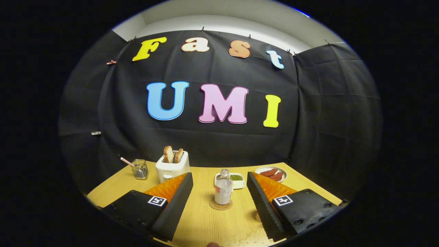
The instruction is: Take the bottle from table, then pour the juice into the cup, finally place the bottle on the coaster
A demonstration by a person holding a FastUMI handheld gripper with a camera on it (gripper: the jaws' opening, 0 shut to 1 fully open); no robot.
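A small clear bottle (223, 187) with pale liquid stands upright on a round cork coaster (221, 204) on the wooden table (205, 223). It sits ahead of my gripper (219, 178), in line with the gap between the two fingers. The fingers are spread wide apart with nothing between them, and neither touches the bottle. A glass cup (140, 168) with a straw stands beyond the left finger, near the table's far left.
A white toaster (172, 167) with two bread slices stands behind the left finger. A small white dish (236, 180) with green contents lies just behind the bottle. A plate (271, 173) of reddish food sits at the far right. The black cloth wall closes off the table's back edge.
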